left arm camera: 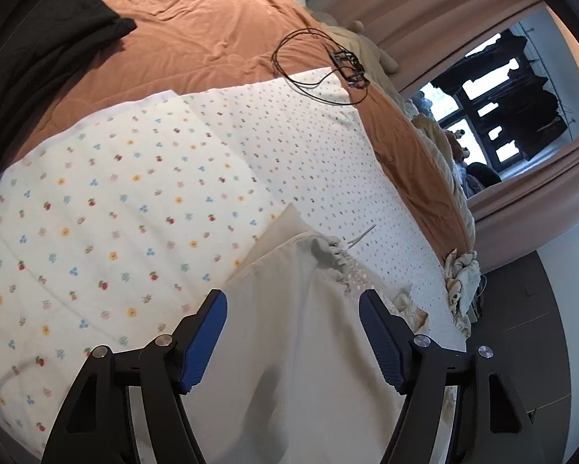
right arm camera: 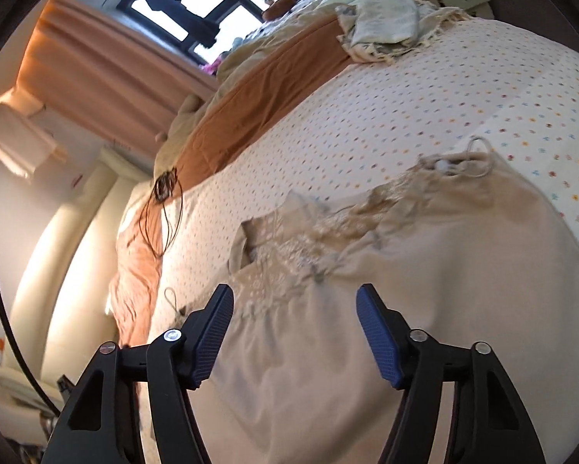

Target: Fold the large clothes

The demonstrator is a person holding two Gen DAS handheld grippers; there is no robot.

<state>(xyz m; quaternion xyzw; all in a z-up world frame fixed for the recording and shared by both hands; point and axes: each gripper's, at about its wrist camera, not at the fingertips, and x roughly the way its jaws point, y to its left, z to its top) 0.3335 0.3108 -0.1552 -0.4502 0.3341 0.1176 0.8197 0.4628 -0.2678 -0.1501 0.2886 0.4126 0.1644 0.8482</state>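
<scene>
Cream garment [left arm camera: 289,348] lies near on the floral sheet [left arm camera: 96,212] in the left wrist view, left gripper [left arm camera: 293,309] wide, empty. Right wrist view: garment [right arm camera: 405,270] spread, lace neckline far, right gripper [right arm camera: 295,305] wide over it, holding nothing; folding seems barely begun.
</scene>
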